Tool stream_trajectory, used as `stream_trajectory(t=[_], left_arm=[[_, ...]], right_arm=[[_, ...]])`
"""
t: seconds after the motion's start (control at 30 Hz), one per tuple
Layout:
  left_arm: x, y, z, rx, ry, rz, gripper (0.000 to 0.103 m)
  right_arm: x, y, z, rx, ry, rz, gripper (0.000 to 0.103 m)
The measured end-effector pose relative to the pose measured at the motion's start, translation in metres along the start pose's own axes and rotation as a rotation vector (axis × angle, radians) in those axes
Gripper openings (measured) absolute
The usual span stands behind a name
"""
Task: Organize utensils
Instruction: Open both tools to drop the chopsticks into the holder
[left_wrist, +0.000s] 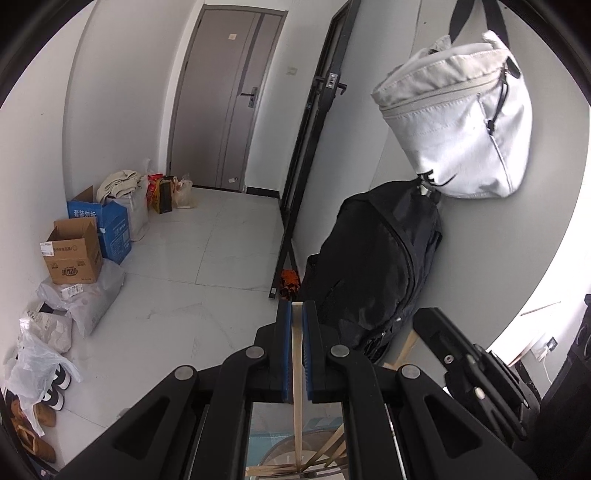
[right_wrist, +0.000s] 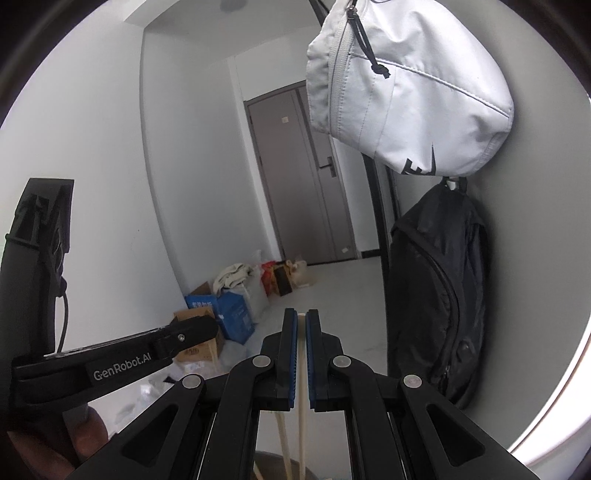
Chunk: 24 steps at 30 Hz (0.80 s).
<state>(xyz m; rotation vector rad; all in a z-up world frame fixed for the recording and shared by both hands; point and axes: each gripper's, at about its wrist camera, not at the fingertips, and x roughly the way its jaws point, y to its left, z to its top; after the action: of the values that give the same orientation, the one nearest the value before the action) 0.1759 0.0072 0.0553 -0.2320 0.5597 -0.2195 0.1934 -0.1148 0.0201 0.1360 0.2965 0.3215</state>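
While the left gripper (left_wrist: 297, 314) pinches one wooden chopstick (left_wrist: 297, 369) upright — more chopsticks (left_wrist: 332, 448) splay below | right wrist view: right gripper (right_wrist: 301, 321) clamped on a pale chopstick (right_wrist: 302, 387) — grey bag (right_wrist: 406, 92) overhead

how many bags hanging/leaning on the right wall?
2. A light grey bag hangs high on the wall, and a black backpack sits directly below it, against the same wall. Both also show in the right wrist view. More could be hidden behind them or outside the views.
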Motion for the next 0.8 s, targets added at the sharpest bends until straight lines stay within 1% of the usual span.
stream_trajectory(t=[0.13, 0.23, 0.3, 0.37, 0.43, 0.53, 0.6, 0.63, 0.7, 0.77, 0.8], left_arm=[[-0.002, -0.004, -0.004, 0.035, 0.029, -0.026, 0.002], [-0.003, -0.004, -0.009, 0.051, 0.054, -0.033, 0.002], [-0.004, -0.001, -0.014, 0.049, 0.066, -0.024, 0.002], [-0.004, 0.002, -0.018, 0.037, 0.098, -0.041, 0.002], [-0.005, 0.004, -0.023, 0.028, 0.115, -0.038, 0.002], [-0.005, 0.002, -0.028, 0.025, 0.168, -0.08, 0.002], [-0.004, 0.001, -0.032, 0.026, 0.227, -0.119, 0.002], [-0.005, 0.001, -0.032, 0.018, 0.248, -0.127, 0.002], [-0.011, 0.003, -0.033, 0.0, 0.246, -0.126, 0.002], [-0.02, 0.007, -0.031, -0.026, 0.242, -0.128, 0.002], [-0.024, 0.008, -0.031, -0.038, 0.242, -0.133, 0.002]], right_arm=[[-0.004, 0.0, -0.011, -0.004, 0.039, 0.021, 0.004], [-0.009, -0.005, -0.021, -0.001, 0.07, 0.03, 0.004], [-0.012, -0.008, -0.027, 0.011, 0.095, 0.037, 0.004], [-0.016, -0.009, -0.032, 0.024, 0.12, 0.048, 0.004], [-0.016, -0.01, -0.037, 0.033, 0.156, 0.078, 0.005], [-0.014, -0.008, -0.043, 0.029, 0.218, 0.116, 0.007], [-0.016, -0.008, -0.046, 0.035, 0.249, 0.12, 0.007], [-0.018, -0.008, -0.047, 0.045, 0.257, 0.128, 0.007], [-0.027, -0.011, -0.045, 0.071, 0.255, 0.126, 0.013], [-0.038, -0.015, -0.045, 0.106, 0.239, 0.129, 0.024], [-0.045, -0.018, -0.044, 0.124, 0.229, 0.125, 0.027]])
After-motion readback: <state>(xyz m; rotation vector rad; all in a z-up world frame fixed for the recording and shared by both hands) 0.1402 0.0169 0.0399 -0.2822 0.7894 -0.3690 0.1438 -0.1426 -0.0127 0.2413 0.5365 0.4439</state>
